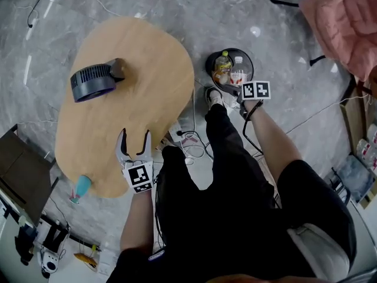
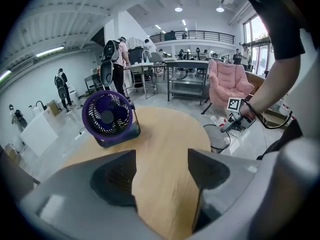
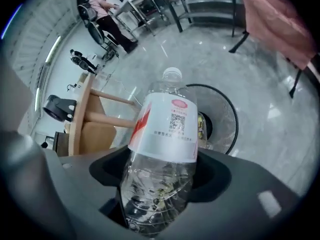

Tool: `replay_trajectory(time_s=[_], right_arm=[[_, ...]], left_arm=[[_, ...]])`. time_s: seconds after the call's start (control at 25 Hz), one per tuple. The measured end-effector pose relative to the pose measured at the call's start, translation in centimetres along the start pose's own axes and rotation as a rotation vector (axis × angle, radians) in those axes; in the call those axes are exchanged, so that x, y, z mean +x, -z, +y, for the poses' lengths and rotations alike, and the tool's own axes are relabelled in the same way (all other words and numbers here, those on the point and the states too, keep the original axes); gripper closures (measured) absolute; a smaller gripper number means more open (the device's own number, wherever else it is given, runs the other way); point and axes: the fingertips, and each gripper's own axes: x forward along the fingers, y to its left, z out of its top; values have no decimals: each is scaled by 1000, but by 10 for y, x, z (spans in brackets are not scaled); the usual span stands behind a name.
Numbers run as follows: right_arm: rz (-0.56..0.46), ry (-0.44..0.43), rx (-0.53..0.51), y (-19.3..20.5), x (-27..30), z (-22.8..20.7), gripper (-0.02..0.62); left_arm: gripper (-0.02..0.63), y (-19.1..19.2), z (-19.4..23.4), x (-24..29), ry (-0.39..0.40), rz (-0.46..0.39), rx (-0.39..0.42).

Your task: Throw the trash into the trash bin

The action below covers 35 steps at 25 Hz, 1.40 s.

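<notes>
**Right gripper** (image 3: 161, 180): jaws part-spread and clamped on the lower body of a clear plastic bottle (image 3: 166, 134). The bottle is crumpled at the held end, has a white label with a red mark and a white cap, and its cap end points away from the gripper.

**Bottle, position:** in the head view the bottle (image 1: 238, 74) sits over the mouth of the trash bin (image 1: 213, 61). The right gripper (image 1: 241, 82) is at the bin's near rim.

**Trash bin** (image 3: 225, 109): round, black, mesh-walled. It stands on the grey stone floor (image 1: 283, 99) off the desk's right edge, just beyond the person's shoe (image 1: 214, 96). It holds a bottle of yellow drink (image 1: 222, 63).

**Left gripper** (image 2: 162, 176): jaws spread wide with only the desk top showing between them. In the head view the left gripper (image 1: 135, 144) is over the near edge of the desk (image 1: 147, 69).

**Desk** (image 2: 165, 129): oval with a pale wood top.

**Fan** (image 1: 94, 82): dark blue, small and round, tilted, near the desk's far left edge. In the left gripper view the fan (image 2: 107, 116) faces the camera.

**Surroundings:**
- Cables (image 1: 191, 139) lie on the floor between the desk and the bin.
- A pink armchair (image 1: 344, 22) stands well apart at the far right.
</notes>
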Motion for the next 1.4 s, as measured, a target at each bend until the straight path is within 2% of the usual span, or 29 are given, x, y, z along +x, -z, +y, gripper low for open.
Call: replay_trajectory(time_s=[0.28, 0.36, 0.44, 0.68, 0.92, 1.08, 1.24, 1.32, 1.4], right_arm=[[159, -72, 225, -2, 53, -42, 225], [201, -116, 304, -4, 64, -45, 224], [245, -141, 333, -8, 72, -47, 221], [286, -135, 307, -33, 95, -55, 212], [366, -64, 278, -35, 105, -75, 198], [309, -13, 252, -41, 99, -88, 173], [280, -32, 256, -38, 88, -88, 126], [257, -33, 203, -40, 78, -87, 126], [200, 8, 112, -47, 64, -89, 126]], left_arm=[[273, -16, -29, 26, 39, 35, 20], [273, -19, -38, 29, 55, 40, 27], [273, -21, -46, 33, 67, 46, 29], [273, -17, -52, 43, 80, 74, 27], [273, -15, -49, 49, 77, 86, 8], [273, -15, -53, 51, 86, 89, -9], [273, -20, -61, 52, 110, 77, 5], [273, -23, -61, 52, 114, 71, 4], [273, -25, -59, 50, 114, 65, 7]])
